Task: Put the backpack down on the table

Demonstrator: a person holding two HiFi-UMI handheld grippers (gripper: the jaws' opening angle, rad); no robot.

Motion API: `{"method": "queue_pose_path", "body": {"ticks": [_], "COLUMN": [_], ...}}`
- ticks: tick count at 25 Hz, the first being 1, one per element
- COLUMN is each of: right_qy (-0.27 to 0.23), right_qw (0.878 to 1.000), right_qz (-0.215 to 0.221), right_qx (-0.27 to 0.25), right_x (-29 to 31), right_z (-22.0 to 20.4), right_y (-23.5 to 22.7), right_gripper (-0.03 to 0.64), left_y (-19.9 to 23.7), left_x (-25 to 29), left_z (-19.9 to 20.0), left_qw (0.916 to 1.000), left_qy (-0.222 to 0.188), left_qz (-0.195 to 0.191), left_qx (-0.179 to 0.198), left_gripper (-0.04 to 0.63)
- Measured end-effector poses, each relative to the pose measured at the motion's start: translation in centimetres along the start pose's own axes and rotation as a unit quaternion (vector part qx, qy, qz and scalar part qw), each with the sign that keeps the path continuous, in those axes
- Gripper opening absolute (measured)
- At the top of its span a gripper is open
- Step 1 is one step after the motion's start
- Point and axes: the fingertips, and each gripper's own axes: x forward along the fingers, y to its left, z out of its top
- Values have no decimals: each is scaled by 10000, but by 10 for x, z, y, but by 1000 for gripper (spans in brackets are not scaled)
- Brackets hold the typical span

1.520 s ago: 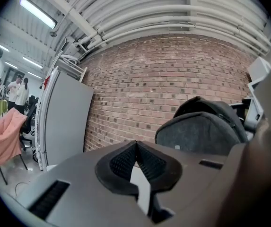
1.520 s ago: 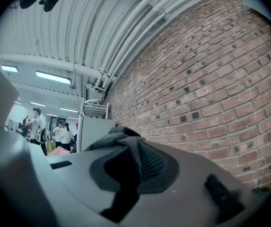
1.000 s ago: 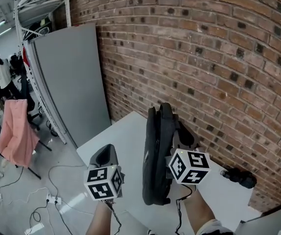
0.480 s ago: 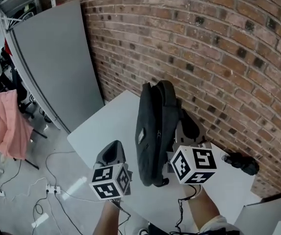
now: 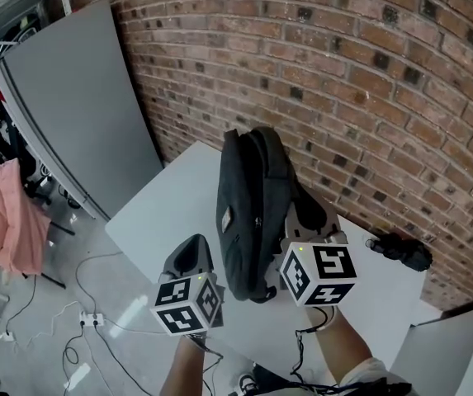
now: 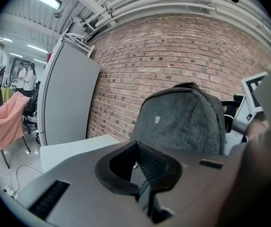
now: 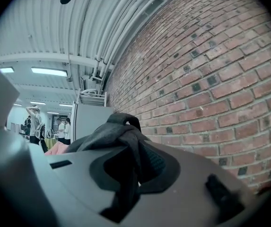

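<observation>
A dark grey backpack (image 5: 248,209) hangs upright over the white table (image 5: 166,213); whether its bottom touches the tabletop I cannot tell. My right gripper (image 5: 304,225) is shut on a black strap (image 7: 121,141) at the backpack's right side, and the strap runs down between the jaws. My left gripper (image 5: 188,258) is shut and holds nothing, a little to the left of the backpack's lower end. In the left gripper view the backpack (image 6: 185,119) fills the middle right beyond that gripper (image 6: 142,167), with the table (image 6: 74,148) at its left.
A brick wall (image 5: 368,97) runs right behind the table. A small black object (image 5: 401,252) lies at the table's right end. A grey panel (image 5: 71,97) leans at the left. A pink cloth (image 5: 17,225) and cables (image 5: 79,328) are on the floor side.
The backpack and both grippers have moved forward over the table toward the brick wall. The right gripper's hold on the strap is unchanged, and the left stays shut.
</observation>
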Motion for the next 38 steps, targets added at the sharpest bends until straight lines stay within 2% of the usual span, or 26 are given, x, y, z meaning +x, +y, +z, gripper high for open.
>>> {"method": "queue_pose_path", "body": {"ticks": [13, 18, 30, 38], "right_qy": [357, 456, 525, 659], "right_qw": [9988, 9980, 9959, 9925], "right_qz": [-334, -330, -686, -970], "right_qx": [-8, 270, 279, 333], "right_x": [-42, -58, -102, -135], "right_z": [-26, -35, -56, -72], "right_y": [-23, -31, -70, -99], "right_gripper": [43, 43, 43, 43], "left_y": [-26, -43, -62, -100], "left_x": [-23, -27, -37, -38], "left_z": [-24, -28, -51, -60], "left_qw": [9995, 9991, 9983, 9966], "left_qy": [193, 206, 360, 397], "left_qz": [-235, -354, -383, -627], "left_qx": [93, 142, 232, 370], "left_gripper": [12, 12, 12, 12]}}
